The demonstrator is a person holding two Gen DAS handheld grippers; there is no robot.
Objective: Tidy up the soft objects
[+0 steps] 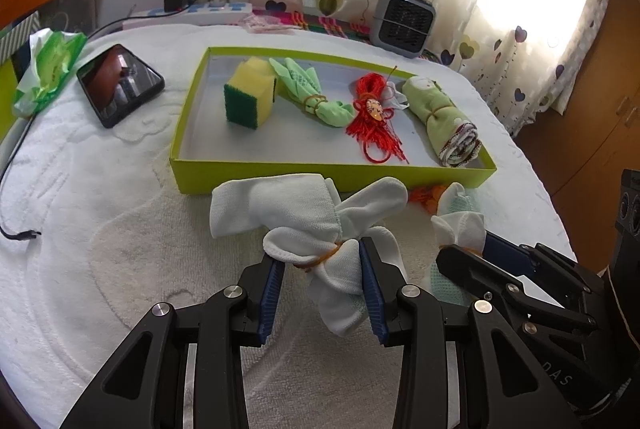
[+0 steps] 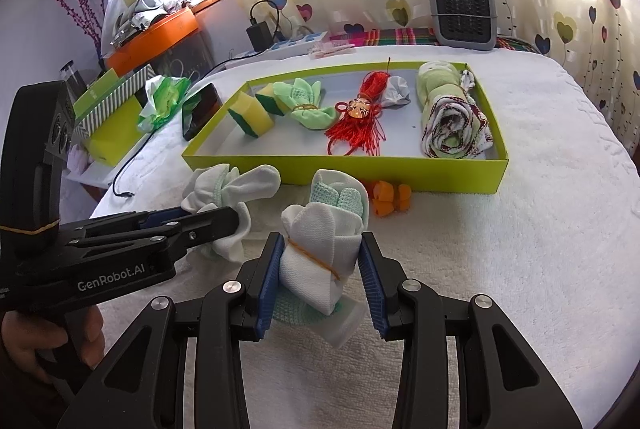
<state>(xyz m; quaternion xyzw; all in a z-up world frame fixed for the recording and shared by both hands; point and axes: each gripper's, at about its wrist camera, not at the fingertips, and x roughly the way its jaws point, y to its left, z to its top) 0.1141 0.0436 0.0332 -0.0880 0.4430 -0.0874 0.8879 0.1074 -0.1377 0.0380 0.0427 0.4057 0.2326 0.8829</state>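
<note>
A white sock bundle (image 1: 304, 225) tied with a rubber band lies on the white towel, in front of the lime-green box (image 1: 320, 175). My left gripper (image 1: 322, 257) is shut on its banded waist, both blue pads against the cloth. To its right, my right gripper (image 2: 320, 243) is shut on a white-and-mint cloth bundle (image 2: 320, 241), also banded and standing upright on the towel. In the box lie a yellow-green sponge (image 1: 250, 97), a green cloth bundle (image 1: 316, 97), a red tassel (image 1: 374, 117) and a rolled green cloth (image 1: 444, 117).
A small orange object (image 2: 392, 199) rests against the box's front wall. A phone (image 1: 120, 85), a green tissue pack (image 1: 48, 69) and a loose cable (image 1: 20, 235) lie to the left. A grey fan heater (image 1: 404, 23) stands behind the box. A person's hand (image 2: 44, 345) holds the left gripper.
</note>
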